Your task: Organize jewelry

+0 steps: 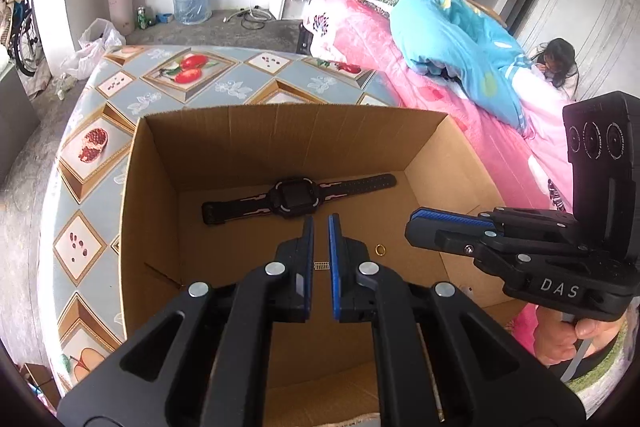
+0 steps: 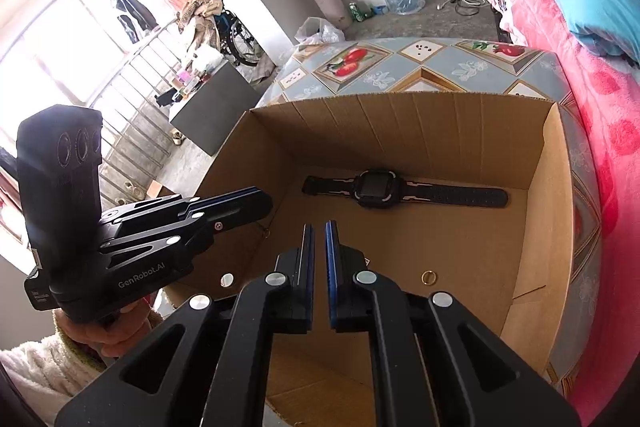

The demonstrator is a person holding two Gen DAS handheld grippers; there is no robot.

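Over the open cardboard box (image 1: 152, 187), the left gripper (image 1: 321, 227) hangs with fingers nearly together and empty, above a black watch (image 1: 298, 201), a gold ring (image 1: 379, 249), and the right gripper (image 1: 416, 223) alongside.

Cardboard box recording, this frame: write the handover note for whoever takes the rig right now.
Left gripper: jaws nearly closed with a narrow gap, nothing between them, held over the near part of the cardboard box.
Right gripper: same, narrow gap, empty, also above the box.
In the box: black smartwatch lying flat along the far wall; gold ring on the floor nearer the right side; a small gold chain-like piece on the floor just past the left fingers.
Done: these three pieces are in the box.
Left: no other jewelry is visible on the patterned tablecloth; check outside the views before ending.
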